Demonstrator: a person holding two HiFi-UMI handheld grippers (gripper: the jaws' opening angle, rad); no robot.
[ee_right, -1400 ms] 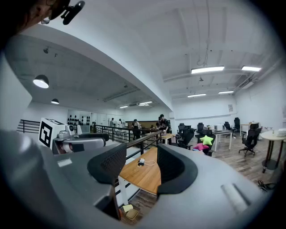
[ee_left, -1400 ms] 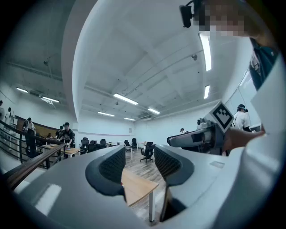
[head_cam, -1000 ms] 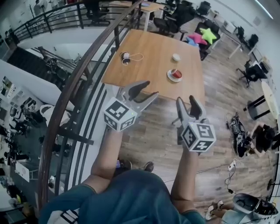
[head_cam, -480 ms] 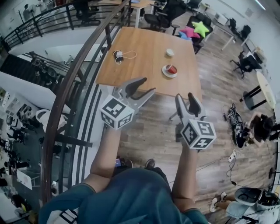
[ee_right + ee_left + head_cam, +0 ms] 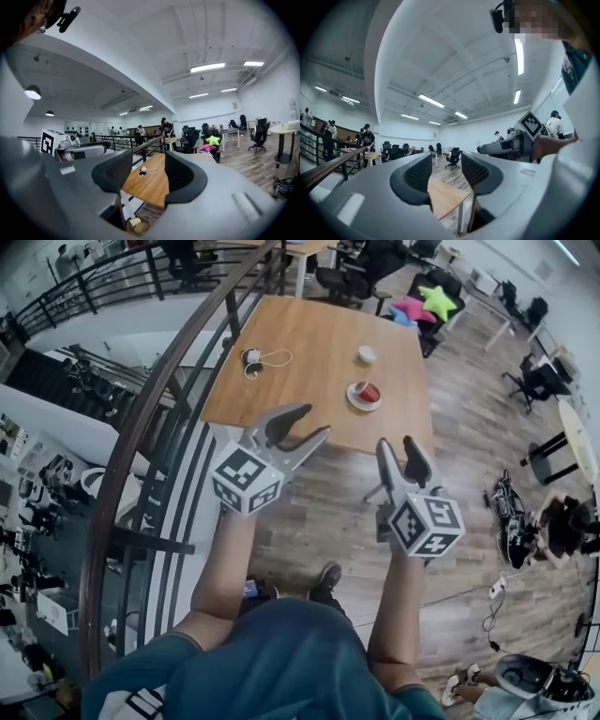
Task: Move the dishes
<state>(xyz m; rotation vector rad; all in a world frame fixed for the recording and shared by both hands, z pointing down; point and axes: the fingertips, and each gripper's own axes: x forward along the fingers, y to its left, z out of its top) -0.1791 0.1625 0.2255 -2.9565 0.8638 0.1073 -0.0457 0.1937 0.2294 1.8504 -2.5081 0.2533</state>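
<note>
Dishes (image 5: 365, 395) well beyond the fingers (image 5: 286, 418)

Head view looks steeply down; 2 gripper views face level (lower, nearer); all share the table (image 5: 309, 352).

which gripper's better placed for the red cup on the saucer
Right, narrowly: the open right gripper faces the red cup almost head-on; the open left gripper sits off to its side.
</note>
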